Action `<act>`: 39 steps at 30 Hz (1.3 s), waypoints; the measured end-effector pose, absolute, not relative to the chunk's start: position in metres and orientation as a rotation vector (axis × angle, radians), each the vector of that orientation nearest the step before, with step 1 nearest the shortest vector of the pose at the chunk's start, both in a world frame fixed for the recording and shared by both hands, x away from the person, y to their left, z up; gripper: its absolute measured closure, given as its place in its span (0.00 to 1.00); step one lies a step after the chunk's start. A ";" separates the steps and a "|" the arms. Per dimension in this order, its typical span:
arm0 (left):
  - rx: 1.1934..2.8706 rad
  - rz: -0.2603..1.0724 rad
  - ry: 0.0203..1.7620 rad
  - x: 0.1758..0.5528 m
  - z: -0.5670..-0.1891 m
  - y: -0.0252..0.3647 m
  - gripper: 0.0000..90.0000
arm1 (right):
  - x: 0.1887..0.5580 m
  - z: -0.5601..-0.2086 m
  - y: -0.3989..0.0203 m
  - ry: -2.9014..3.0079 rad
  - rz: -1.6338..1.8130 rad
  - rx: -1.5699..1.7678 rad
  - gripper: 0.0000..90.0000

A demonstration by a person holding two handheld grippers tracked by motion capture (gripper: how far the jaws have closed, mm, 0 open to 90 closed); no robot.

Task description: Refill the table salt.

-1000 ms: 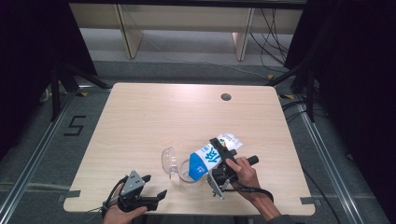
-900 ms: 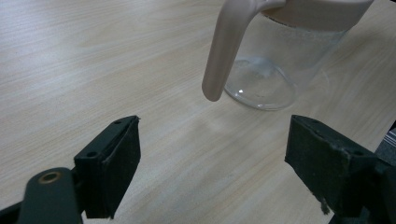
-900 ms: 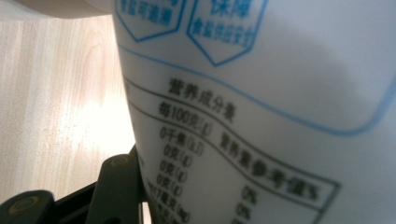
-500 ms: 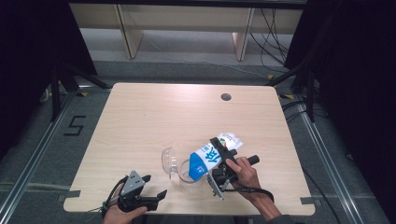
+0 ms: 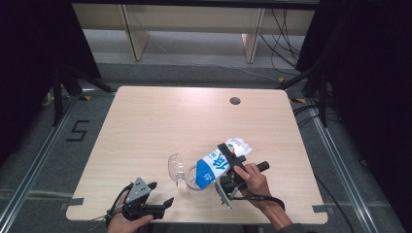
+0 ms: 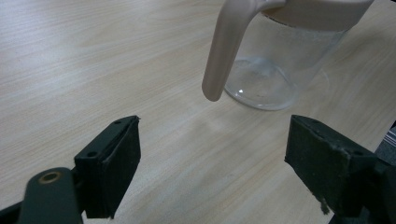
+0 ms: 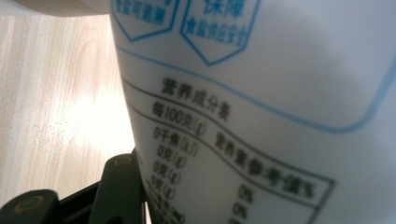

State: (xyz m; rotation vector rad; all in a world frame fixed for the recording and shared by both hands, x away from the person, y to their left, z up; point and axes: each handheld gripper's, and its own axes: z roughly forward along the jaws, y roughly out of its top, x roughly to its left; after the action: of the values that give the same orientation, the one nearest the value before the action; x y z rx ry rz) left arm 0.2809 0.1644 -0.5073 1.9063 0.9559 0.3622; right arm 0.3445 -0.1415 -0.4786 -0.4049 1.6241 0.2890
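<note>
Mid-pour, looks like: white-and-blue bag (image 5: 217,164) pinched in the right gripper (image 5: 228,162), tipped mouth-down over the clear pitcher (image 5: 180,170) near the desk's (image 5: 160,121) front edge. Nothing visibly inside yet. Left gripper (image 5: 163,204) spread wide, idle just beside it.

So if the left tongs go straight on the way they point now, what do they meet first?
Probably the clear pitcher: its beige handle hangs just ahead of the open left tongs, above bare table. Depth is unclear.
</note>
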 end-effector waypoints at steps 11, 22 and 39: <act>1.906 0.362 0.957 0.281 -0.507 0.164 0.20 | 0.345 -0.477 -0.141 1.590 0.250 -0.447 0.55; 1.906 0.362 0.957 0.281 -0.507 0.164 0.20 | 0.345 -0.478 -0.140 1.583 0.252 -0.432 0.55; 1.908 0.360 0.954 0.281 -0.507 0.165 0.20 | 0.343 -0.479 -0.141 1.577 0.220 -0.450 0.56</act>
State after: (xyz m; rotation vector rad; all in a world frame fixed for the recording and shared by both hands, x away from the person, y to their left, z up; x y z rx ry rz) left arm 0.2811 0.1647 -0.5072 1.9079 0.9536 0.3604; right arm 0.3434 -0.1405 -0.4787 -0.4497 1.5768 0.2196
